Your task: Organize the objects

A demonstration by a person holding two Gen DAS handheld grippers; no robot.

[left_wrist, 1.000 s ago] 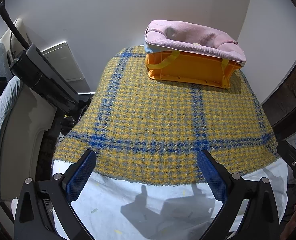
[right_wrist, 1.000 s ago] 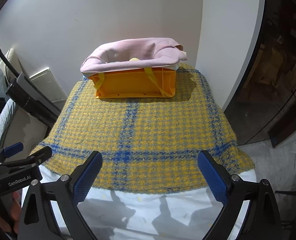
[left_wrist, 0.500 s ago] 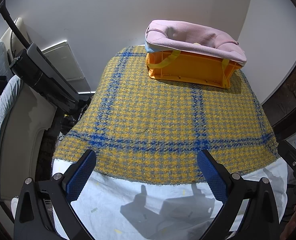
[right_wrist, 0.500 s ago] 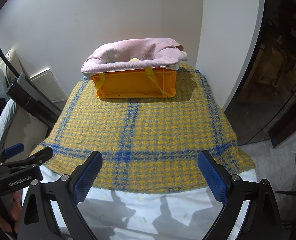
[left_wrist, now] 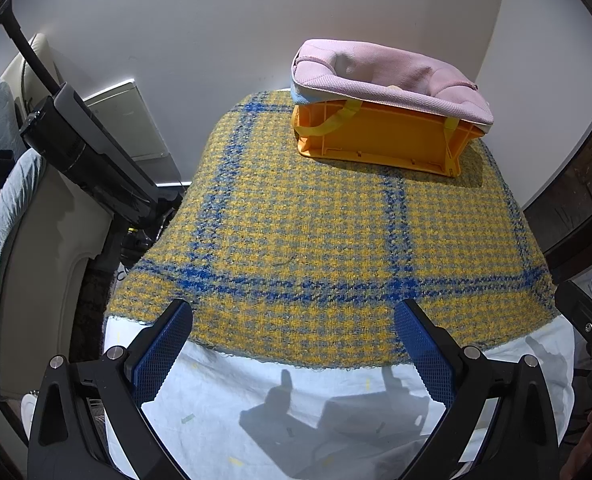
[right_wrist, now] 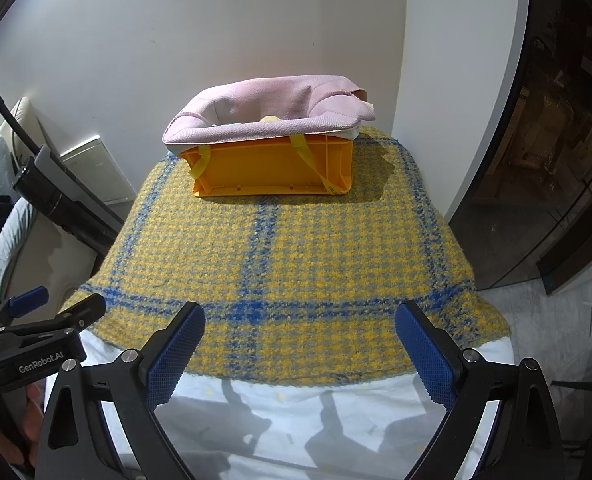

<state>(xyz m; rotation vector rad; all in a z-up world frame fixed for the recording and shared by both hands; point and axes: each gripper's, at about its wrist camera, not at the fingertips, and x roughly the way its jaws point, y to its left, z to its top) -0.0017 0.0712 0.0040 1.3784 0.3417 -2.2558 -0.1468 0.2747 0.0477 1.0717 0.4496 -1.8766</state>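
Sitting far across cloth [right_wrist: 296, 264] from spread right claw [right_wrist: 297, 344]: orange crate [right_wrist: 274, 168].

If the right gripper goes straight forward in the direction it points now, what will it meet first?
Probably the yellow-and-blue plaid cloth on the table: the open right gripper points slightly down at it. The orange crate stands farther back; depth is hard to judge.

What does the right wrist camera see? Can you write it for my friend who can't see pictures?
An orange crate with a pink cloth bag draped over its top sits at the far end of a yellow-and-blue plaid blanket. Nearest the camera, the right gripper hovers with its blue-padded jaws open and empty, and the left gripper pokes in from the left edge.
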